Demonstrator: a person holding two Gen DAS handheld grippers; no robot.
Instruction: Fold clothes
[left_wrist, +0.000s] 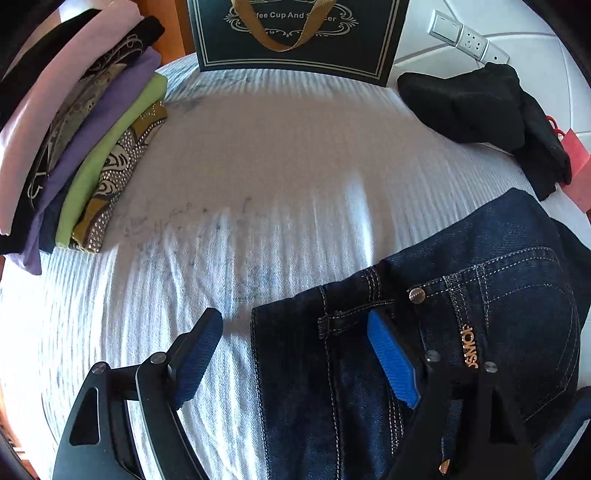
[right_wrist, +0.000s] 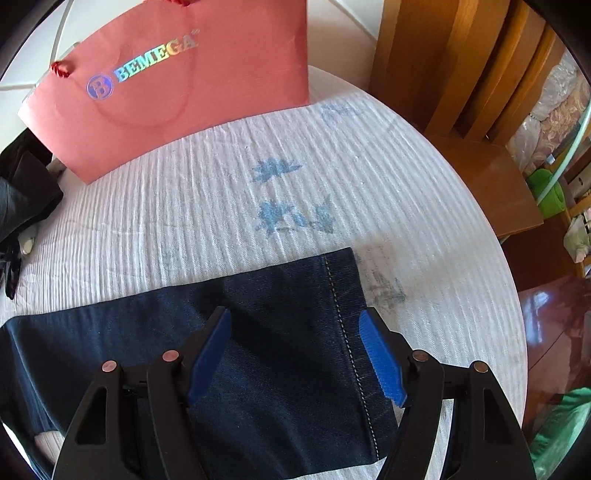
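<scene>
- Jeans (left_wrist: 461, 332): dark denim, laid flat on the white ribbed cloth (left_wrist: 258, 166) over the table; waistband end shows in the left wrist view, with rivet, belt loop and a gold-lettered pocket
- Leg hem (right_wrist: 340, 295): lies flat in the right wrist view, stitched seam running close to its edge, faded blue stains on the cloth just beyond it
- Left gripper (left_wrist: 295, 350): jaws wide apart, straddling the waistband edge; one blue pad sits over bare cloth, the other over the denim near the belt loop; nothing clamped
- Right gripper (right_wrist: 295, 354): jaws spread moderately wide above the hem end of the leg; one pad over the denim, the other at the hem edge; cannot tell whether the tips touch the fabric; no grip seen
- Folded stack (left_wrist: 74, 147): pink, black, purple, green and patterned garments piled at the far left of the table, well apart from the jeans
- Black garment (left_wrist: 480, 107): crumpled at the far right edge
- Dark gift bag (left_wrist: 295, 40): upright at the far side, gold ribbon handle
- Pink bag (right_wrist: 177, 92): stands beyond the hem, lettered "BEMEGA"
- Wooden chair (right_wrist: 461, 92): beside the table
</scene>
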